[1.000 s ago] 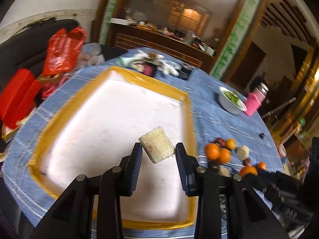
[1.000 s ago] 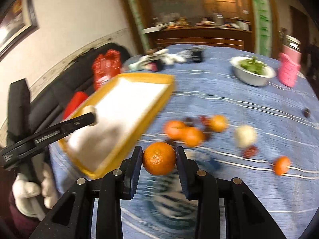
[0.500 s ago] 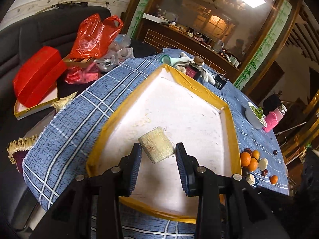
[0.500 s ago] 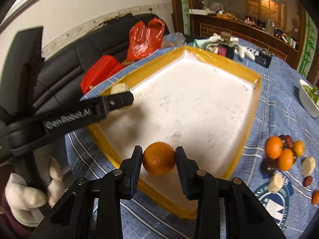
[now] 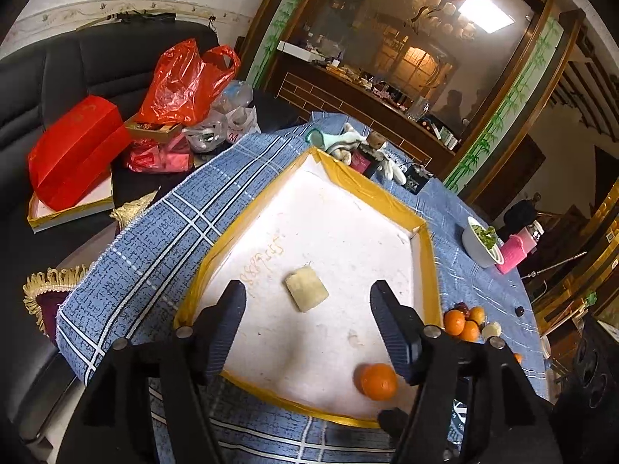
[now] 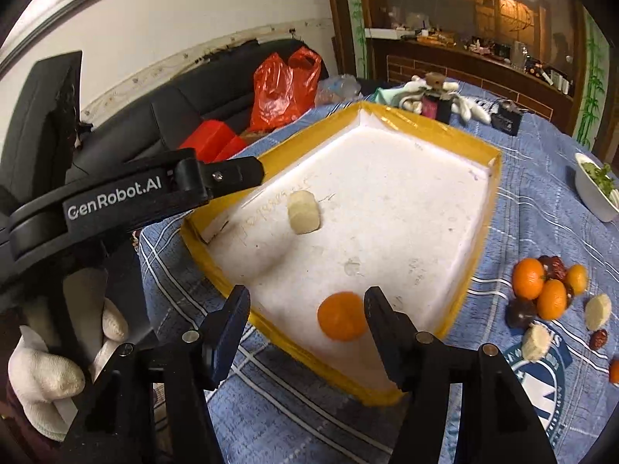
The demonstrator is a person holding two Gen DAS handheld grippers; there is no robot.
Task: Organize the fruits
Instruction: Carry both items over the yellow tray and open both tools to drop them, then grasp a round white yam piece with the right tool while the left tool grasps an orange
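Observation:
A white tray with a yellow taped rim lies on the blue checked tablecloth. A pale cut chunk of fruit rests on the tray floor, free of my left gripper, whose jaws are opening above it. An orange sits in the tray near its front rim, with my right gripper opening over it and its pads off the fruit. In the right wrist view the left gripper's arm reaches in from the left, held by a white-gloved hand.
More oranges, dark red dates and pale fruit pieces lie on the cloth right of the tray. A white bowl of greens and a pink bottle stand beyond. Red bags and boxes sit on the black sofa at left.
Both grippers opened and let go: the pale chunk dropped from the left one onto the tray, the orange from the right one near the tray's front rim.

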